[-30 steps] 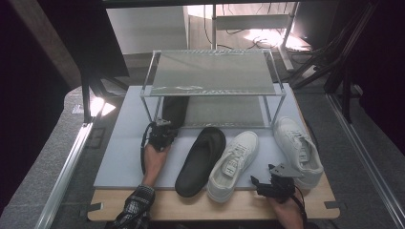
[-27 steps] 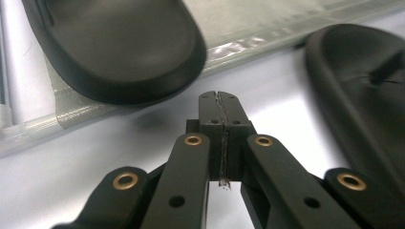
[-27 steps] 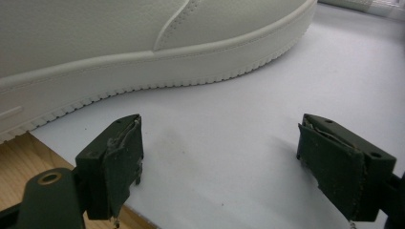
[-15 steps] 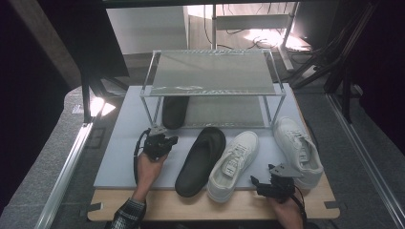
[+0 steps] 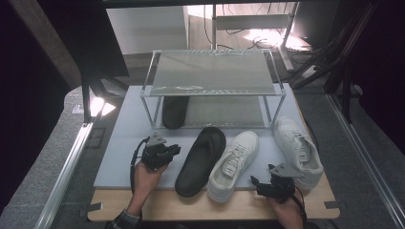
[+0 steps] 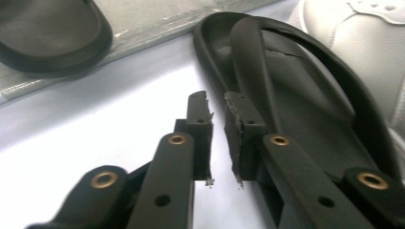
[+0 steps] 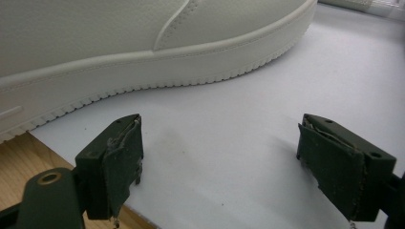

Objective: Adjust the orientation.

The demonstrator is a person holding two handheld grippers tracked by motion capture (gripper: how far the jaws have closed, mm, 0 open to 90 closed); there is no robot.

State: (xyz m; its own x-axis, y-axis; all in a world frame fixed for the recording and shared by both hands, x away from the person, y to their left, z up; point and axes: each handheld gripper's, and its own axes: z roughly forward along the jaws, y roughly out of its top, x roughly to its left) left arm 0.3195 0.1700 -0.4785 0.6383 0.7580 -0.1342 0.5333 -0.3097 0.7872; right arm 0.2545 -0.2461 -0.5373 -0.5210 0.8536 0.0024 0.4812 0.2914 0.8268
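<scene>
The left gripper [image 5: 165,151] had backed off the racked slipper [image 5: 175,111] at twelve o'clock, jaws just cracking apart, empty; the second slipper [image 5: 200,161] looked next. Right gripper [image 5: 267,183] gaped, idle.

Around my work: a rack, a second slipper, a mat

Ahead of my left hand-held gripper [image 5: 173,150], a two-tier shoe rack [image 5: 210,71] with clear shelves stands on the grey mat [image 5: 119,157]. A black slipper [image 5: 175,112] lies on its lower shelf, straight beyond that gripper. The mat covers a wooden surface [image 5: 229,209], whose bare edge shows just behind my right hand-held gripper [image 5: 258,185].
</scene>
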